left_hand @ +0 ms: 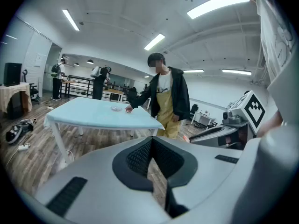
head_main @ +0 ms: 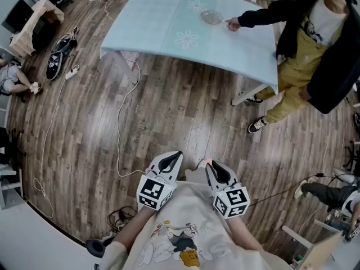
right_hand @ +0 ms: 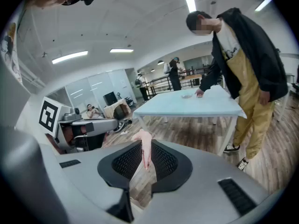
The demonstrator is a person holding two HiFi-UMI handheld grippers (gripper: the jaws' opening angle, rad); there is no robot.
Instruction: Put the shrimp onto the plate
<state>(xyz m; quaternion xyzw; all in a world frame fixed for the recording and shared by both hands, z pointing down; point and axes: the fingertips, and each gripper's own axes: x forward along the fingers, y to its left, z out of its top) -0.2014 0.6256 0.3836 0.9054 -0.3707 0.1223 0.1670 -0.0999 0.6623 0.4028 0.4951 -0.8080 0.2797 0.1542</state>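
A pale pink shrimp (right_hand: 145, 149) hangs pinched between the tips of my right gripper (right_hand: 145, 146), which is shut on it. In the head view the shrimp (head_main: 207, 162) shows as a pink speck at the right gripper (head_main: 214, 167), low over the wooden floor. Beside it my left gripper (head_main: 175, 156) has its jaws together with nothing in them, as the left gripper view (left_hand: 152, 141) confirms. A small glass plate (head_main: 212, 17) sits far off on the light blue table (head_main: 163, 21). The plate also shows in the left gripper view (left_hand: 115, 108) and the right gripper view (right_hand: 187, 96).
A person (head_main: 306, 44) in a black jacket and yellow overalls stands at the table's right end, one hand (head_main: 232, 23) on the tabletop by the plate. A white cable (head_main: 119, 117) trails across the floor between me and the table. Shoes and bags (head_main: 58, 52) lie at the left.
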